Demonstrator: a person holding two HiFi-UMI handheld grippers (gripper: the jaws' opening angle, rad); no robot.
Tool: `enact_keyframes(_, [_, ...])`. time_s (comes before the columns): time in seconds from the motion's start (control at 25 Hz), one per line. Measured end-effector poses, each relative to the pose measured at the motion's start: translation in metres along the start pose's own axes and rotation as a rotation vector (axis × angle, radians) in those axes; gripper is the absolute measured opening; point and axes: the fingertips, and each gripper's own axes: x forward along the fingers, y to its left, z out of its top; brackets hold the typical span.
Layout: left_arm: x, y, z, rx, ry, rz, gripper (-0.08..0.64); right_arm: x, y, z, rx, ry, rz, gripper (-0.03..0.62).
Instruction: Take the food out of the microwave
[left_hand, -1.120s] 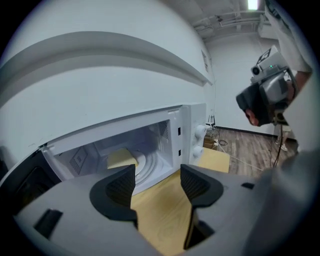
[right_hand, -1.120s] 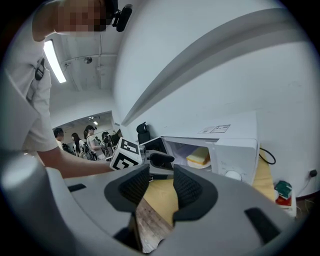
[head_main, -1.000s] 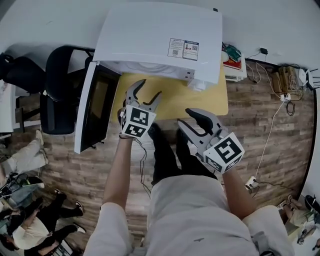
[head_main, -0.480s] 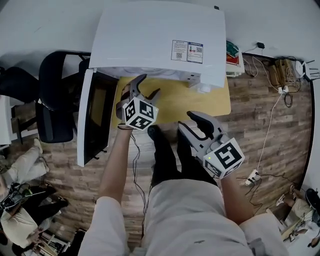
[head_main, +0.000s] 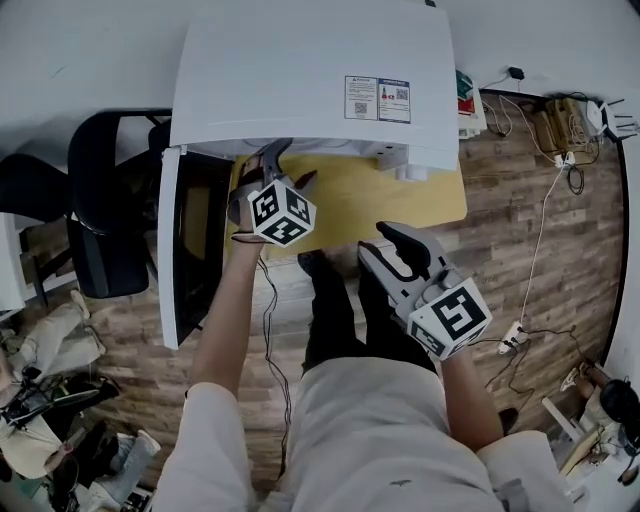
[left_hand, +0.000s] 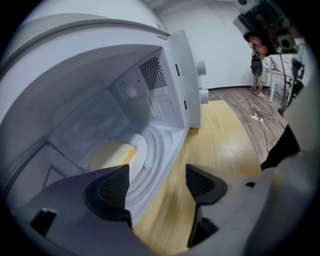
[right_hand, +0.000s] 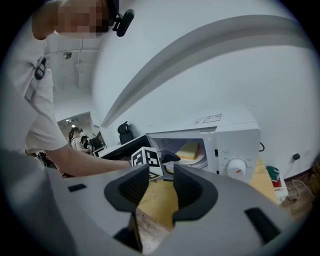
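Observation:
The white microwave (head_main: 310, 70) stands on a yellow table (head_main: 390, 190) with its door (head_main: 190, 240) swung open to the left. Inside, a pale yellow slice of food (left_hand: 112, 152) lies on a white plate (left_hand: 147, 147); the right gripper view also shows the food (right_hand: 189, 150). My left gripper (head_main: 290, 165) is at the oven's mouth, its jaws opening, with nothing between them (left_hand: 157, 182). The food lies a little beyond the left jaw. My right gripper (head_main: 375, 240) hangs back over the table's front edge, open and empty (right_hand: 161, 187).
A black office chair (head_main: 100, 200) stands left of the open door. Cables and a power strip (head_main: 515, 335) lie on the wooden floor at the right. The microwave's dial (right_hand: 236, 169) faces the right gripper. People stand in the background.
My left gripper has moved up to the microwave's opening, rolled, and its jaws have spread wider. The right gripper has hardly shifted.

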Motion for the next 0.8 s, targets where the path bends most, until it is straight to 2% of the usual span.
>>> enact_keyframes(0.44, [0.027, 0.011, -0.009, 0.164, 0.090, -0.039, 0.351, 0.002, -0.002, -0.002, 0.027, -0.002, -0.040, 0.149])
enact_keyframes(0.8, [0.048, 0.009, -0.014, 0.214, 0.154, -0.094, 0.354, -0.001, -0.009, -0.002, 0.046, -0.006, -0.058, 0.149])
